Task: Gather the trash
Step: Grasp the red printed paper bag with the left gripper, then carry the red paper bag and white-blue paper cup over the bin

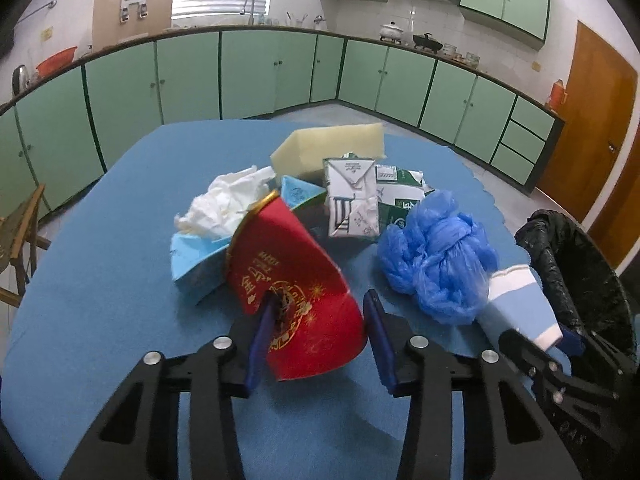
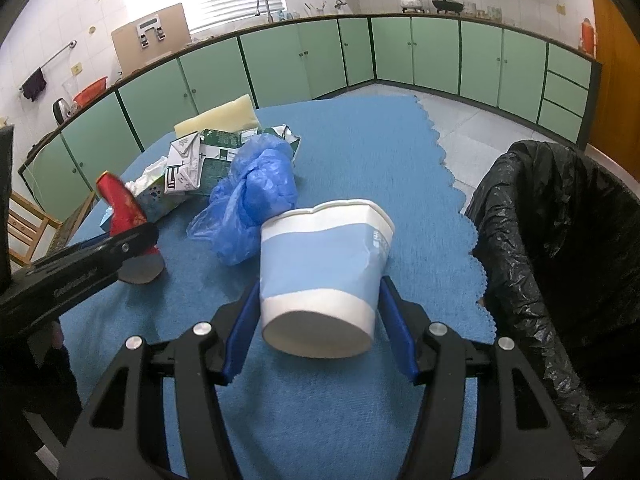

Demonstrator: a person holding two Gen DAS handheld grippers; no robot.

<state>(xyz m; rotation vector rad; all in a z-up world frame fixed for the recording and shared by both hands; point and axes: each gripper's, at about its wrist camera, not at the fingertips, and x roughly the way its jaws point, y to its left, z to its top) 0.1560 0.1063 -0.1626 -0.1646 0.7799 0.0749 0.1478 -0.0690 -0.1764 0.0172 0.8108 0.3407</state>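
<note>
Between my right gripper's (image 2: pixel 320 320) blue pads sits a blue-and-white paper cup (image 2: pixel 324 276), tipped on its side, base toward the camera, pads pressing both flanks, so I call it clamped. It looks lifted off the blue table mat (image 2: pixel 380 152), not certain. Bin lined with a black trash bag (image 2: pixel 560 240) stands just off the mat's right edge, near the cup.

My left gripper (image 1: pixel 316 340) has a red paper cup (image 1: pixel 288 280) with gold print. The left pad goes inside the crushed mouth or a tear; the right pad stands apart from the cup wall with a gap showing. Fingers roughly half spread, grip not closed. Cannot tell if the cup is pinched at all; from the right wrist view it rests on the mat.

Farther out, the pile: blue tissue box (image 1: pixel 196 264) with crumpled white tissue (image 1: pixel 224 204) on top, touching the red cup; flattened white carton (image 1: pixel 352 200) and green carton (image 1: pixel 400 196) behind; yellow foam block (image 1: pixel 332 144) at the back; balled blue plastic bag (image 1: pixel 432 256) between the cartons and the blue-and-white cup.

Step, my guess: right side is mid-carry to the bin, left side is setting up its grab. Next move calls for swinging right over the bag opening and releasing, and squeezing left shut on the red cup's wall before lifting. Risk: crushed cup slips off one pad.
</note>
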